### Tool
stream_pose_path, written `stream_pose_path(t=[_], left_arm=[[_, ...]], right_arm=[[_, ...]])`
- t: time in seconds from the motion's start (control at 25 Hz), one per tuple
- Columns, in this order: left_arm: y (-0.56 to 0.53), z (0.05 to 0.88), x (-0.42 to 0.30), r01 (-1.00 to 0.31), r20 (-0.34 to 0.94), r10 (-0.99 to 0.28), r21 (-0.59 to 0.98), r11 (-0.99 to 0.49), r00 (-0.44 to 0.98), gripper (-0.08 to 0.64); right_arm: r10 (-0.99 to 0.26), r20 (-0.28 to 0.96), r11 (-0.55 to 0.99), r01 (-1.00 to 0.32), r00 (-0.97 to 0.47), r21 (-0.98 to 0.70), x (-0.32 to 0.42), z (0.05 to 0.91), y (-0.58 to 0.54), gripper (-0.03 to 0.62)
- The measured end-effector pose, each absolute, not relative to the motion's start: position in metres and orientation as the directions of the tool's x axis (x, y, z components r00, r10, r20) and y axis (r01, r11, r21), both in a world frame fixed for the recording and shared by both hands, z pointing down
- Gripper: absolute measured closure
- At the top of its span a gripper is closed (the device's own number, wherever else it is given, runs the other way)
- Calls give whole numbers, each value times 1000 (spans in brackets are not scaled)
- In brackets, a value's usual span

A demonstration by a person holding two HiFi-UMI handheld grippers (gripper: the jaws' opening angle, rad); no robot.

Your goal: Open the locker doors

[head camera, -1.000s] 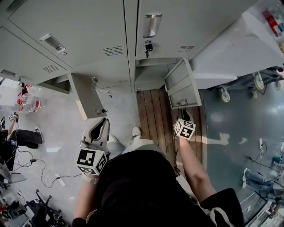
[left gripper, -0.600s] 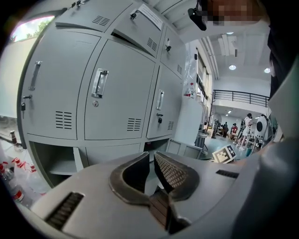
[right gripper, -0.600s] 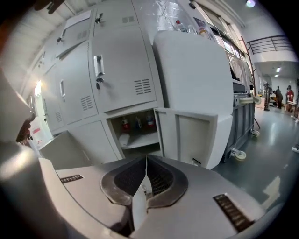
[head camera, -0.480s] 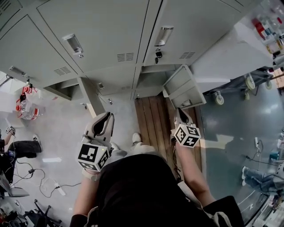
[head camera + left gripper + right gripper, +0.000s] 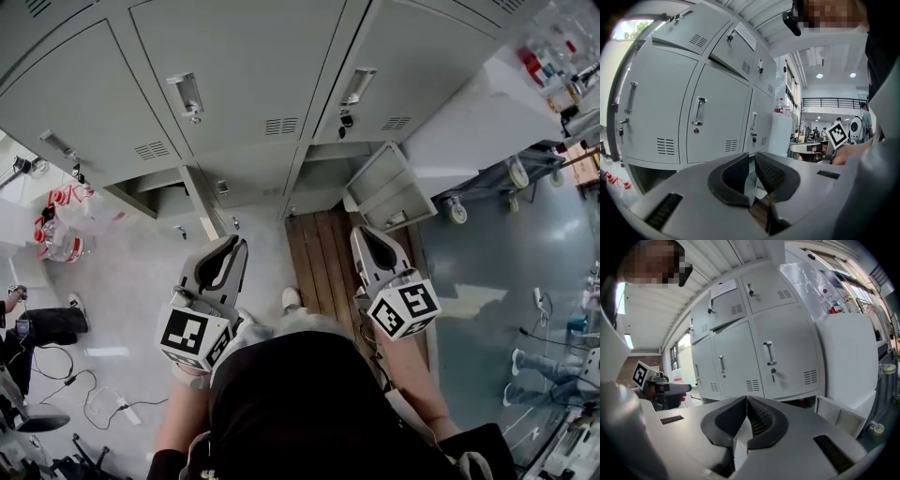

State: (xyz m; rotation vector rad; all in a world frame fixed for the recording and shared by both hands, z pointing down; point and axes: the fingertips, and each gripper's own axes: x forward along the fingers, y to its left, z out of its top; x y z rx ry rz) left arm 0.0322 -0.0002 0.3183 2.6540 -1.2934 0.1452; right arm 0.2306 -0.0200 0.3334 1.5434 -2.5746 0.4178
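Observation:
Grey lockers (image 5: 253,56) fill the top of the head view. The upper doors are closed, each with a handle (image 5: 187,94), and a key (image 5: 346,120) hangs under the right one. Two bottom doors stand open: the right one (image 5: 389,192) swung out, the left one (image 5: 202,214) seen edge-on. My left gripper (image 5: 234,242) is held low in front of the lockers, shut and empty (image 5: 751,155). My right gripper (image 5: 359,232) is just short of the open right door, its tips together on nothing (image 5: 746,398). That door (image 5: 839,416) shows at the right gripper view's lower right.
A wooden-slat floor panel (image 5: 314,248) lies before the right lockers. A white cabinet (image 5: 469,112) on castors (image 5: 456,212) stands to the right. Wrapped bottles (image 5: 61,225) and cables (image 5: 56,375) lie on the floor at left. My shoe (image 5: 291,298) is between the grippers.
My right gripper has drawn back from the edge of the open lower right door and stands clear of it. The left gripper has lifted slightly, and the head view has tilted up.

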Motion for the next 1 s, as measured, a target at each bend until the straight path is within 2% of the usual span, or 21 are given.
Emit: stream_pose_path(t=[0.44,1.0], left_arm=[[23,278,12,-777,98,-771,108,-620,629,525],[33,280,-15,-799,89,-794,106,-592,601,525]], right_arm=[[-766,123,626,-776,-631,-77,145,272,16,562],[-733,138,662,-745,-666,-81,113,270,21,563]])
